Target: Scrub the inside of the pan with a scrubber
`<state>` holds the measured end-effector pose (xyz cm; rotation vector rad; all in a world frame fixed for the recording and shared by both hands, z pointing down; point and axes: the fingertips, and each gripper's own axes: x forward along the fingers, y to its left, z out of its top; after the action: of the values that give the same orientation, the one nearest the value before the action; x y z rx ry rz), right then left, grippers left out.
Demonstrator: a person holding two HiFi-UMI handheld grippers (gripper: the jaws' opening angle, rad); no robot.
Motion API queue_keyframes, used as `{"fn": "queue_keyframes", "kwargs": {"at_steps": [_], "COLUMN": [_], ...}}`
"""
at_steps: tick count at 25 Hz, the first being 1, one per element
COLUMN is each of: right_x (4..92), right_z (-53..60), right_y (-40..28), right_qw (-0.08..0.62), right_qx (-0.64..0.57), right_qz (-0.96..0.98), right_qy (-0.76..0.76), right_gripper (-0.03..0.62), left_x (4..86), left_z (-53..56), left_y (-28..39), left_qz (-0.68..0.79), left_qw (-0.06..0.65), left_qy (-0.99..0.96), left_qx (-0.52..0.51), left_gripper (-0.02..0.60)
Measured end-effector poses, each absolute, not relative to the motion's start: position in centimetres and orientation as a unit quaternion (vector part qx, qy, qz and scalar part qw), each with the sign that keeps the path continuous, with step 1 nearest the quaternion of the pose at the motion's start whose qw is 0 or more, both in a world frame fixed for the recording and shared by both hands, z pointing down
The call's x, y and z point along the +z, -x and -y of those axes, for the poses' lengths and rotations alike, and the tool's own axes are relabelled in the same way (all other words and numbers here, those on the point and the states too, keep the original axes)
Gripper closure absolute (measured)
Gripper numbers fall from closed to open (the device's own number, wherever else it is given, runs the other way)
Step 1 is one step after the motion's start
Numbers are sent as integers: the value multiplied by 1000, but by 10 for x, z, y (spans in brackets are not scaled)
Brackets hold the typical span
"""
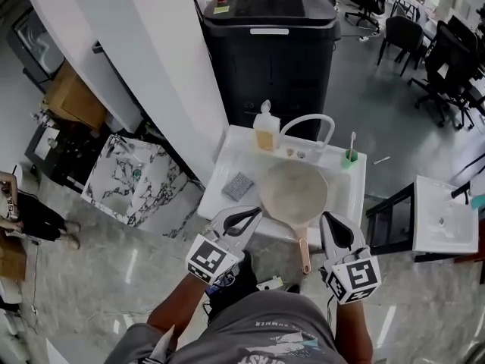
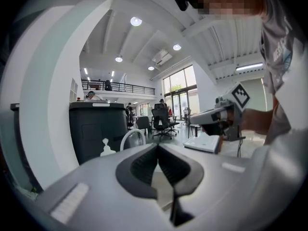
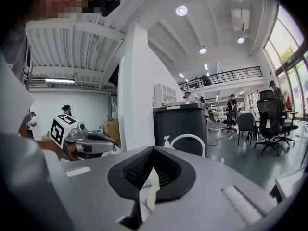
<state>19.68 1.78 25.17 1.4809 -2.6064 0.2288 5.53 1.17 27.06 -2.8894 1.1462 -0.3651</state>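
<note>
A round pan (image 1: 294, 192) with a pale inside lies in the white sink (image 1: 217, 171), its wooden handle (image 1: 305, 253) pointing toward me. A grey scrubber (image 1: 239, 186) rests flat on the sink's ledge just left of the pan. My left gripper (image 1: 252, 213) hovers at the sink's near edge, below the scrubber and beside the pan's left rim, jaws shut and empty. To the right of the handle, my right gripper (image 1: 328, 221) is also shut with nothing in it. Each gripper view shows its own closed jaws (image 2: 157, 146) (image 3: 153, 148) and the other gripper off to the side.
A soap bottle (image 1: 266, 128), a white arched faucet (image 1: 307, 121) and a green cup with a toothbrush (image 1: 350, 155) line the sink's far edge. A big black bin (image 1: 269, 44) stands behind. A white pillar (image 1: 144, 44) rises at left, a second white table (image 1: 443, 214) at right.
</note>
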Motion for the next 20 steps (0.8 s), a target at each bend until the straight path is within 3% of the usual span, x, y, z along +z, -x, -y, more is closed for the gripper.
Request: {"fn": "queue_keyframes", "kwargs": {"at_steps": [20], "right_x": [314], "right_z": [73], "right_y": [-100], "right_qw": [142], "right_qx": [106], "right_qz": [888], "right_qy": [-424], "right_gripper": [592], "left_x": [325], "left_z": [45], "left_y": [49], "left_qz": [-435], "left_qw": [-59], "left_qy": [891], "left_qx": [-114], "left_gripper": [580]}}
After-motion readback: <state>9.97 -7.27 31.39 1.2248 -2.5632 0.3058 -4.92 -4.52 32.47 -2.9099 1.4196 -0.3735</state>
